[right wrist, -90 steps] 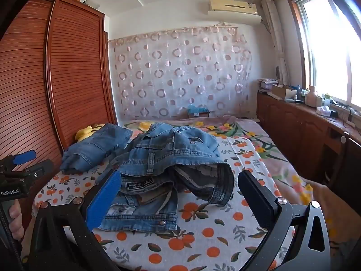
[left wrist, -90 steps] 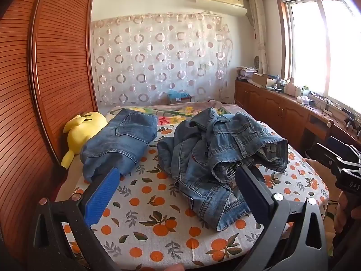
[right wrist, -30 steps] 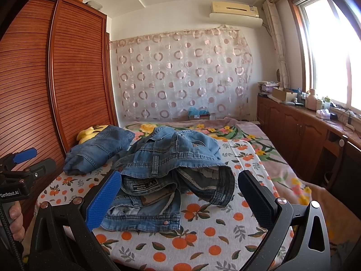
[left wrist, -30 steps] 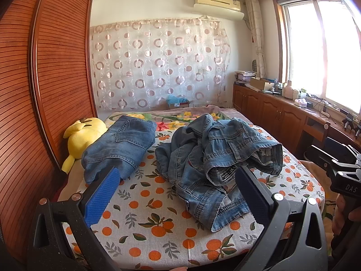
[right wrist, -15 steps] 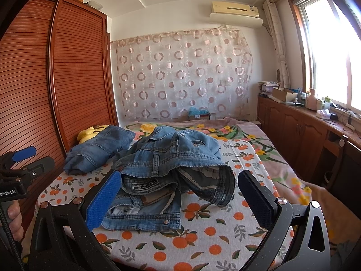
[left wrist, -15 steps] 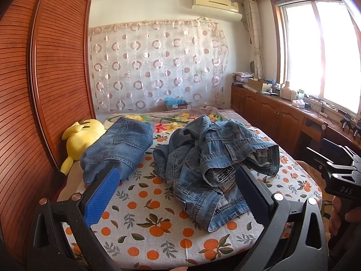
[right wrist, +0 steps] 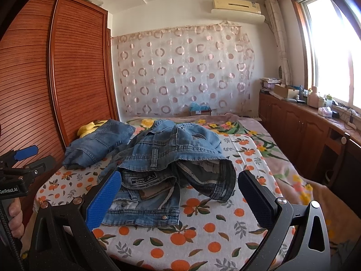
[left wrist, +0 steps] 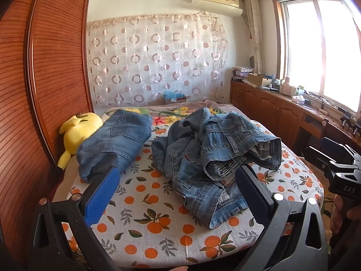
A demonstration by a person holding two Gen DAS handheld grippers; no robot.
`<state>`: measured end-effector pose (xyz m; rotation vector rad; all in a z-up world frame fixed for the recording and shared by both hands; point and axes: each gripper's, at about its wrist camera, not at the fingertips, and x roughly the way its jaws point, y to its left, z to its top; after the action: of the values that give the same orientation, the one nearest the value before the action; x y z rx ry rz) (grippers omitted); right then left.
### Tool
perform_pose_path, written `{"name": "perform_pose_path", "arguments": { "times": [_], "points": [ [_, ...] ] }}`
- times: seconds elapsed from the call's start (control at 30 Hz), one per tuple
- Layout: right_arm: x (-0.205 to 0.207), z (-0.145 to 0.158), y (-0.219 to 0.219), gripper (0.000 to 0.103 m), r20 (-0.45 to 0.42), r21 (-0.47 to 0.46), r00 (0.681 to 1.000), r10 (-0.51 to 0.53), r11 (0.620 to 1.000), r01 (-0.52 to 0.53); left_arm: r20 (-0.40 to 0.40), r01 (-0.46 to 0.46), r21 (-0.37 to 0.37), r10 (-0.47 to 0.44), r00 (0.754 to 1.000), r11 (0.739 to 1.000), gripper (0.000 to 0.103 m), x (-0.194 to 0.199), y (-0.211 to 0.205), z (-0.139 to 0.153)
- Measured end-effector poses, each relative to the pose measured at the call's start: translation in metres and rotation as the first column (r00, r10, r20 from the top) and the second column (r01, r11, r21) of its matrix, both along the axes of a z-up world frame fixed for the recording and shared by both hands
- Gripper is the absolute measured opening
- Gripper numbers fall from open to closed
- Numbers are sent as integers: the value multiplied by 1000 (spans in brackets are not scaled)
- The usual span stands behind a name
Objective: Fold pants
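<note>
A crumpled heap of blue denim pants [left wrist: 216,153] [right wrist: 167,160] lies in the middle of the bed, waistband label facing the foot end. A second pair of jeans [left wrist: 117,140] [right wrist: 99,142] lies folded to its left. My left gripper [left wrist: 176,185] hovers open over the bed's near edge, short of the heap, nothing between its fingers. My right gripper [right wrist: 178,192] also stands open, just in front of the heap's waistband, holding nothing. Each gripper shows at the edge of the other's view, held by a hand.
The bed [left wrist: 158,232] has an orange-print sheet. A yellow plush toy [left wrist: 79,131] lies by the wooden wardrobe [left wrist: 45,90] on the left. Wooden cabinets [left wrist: 270,110] with clutter run under the window on the right. A curtain [left wrist: 155,61] hangs behind.
Both grippers have pulled back a little from the heap and tilted slightly, so the bed sits lower in view. The pants have not moved. Both stay open.
</note>
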<state>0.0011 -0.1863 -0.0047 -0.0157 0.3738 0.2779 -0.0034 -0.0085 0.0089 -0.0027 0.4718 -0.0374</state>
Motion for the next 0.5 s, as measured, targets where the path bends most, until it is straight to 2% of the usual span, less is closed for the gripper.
{"name": "perform_pose_path", "arguments": {
  "times": [0.33,0.5],
  "points": [
    [8,-7,-10,103,-37,-10,999,-27,1000,26,-67,27,-3,-27,997,1000,102,16,1,-30],
    [10,-8,-10,96,-55,-24,998,-28,999,27,-96,46,5,-45,994,999,102,20,-2,-41]
  ]
}}
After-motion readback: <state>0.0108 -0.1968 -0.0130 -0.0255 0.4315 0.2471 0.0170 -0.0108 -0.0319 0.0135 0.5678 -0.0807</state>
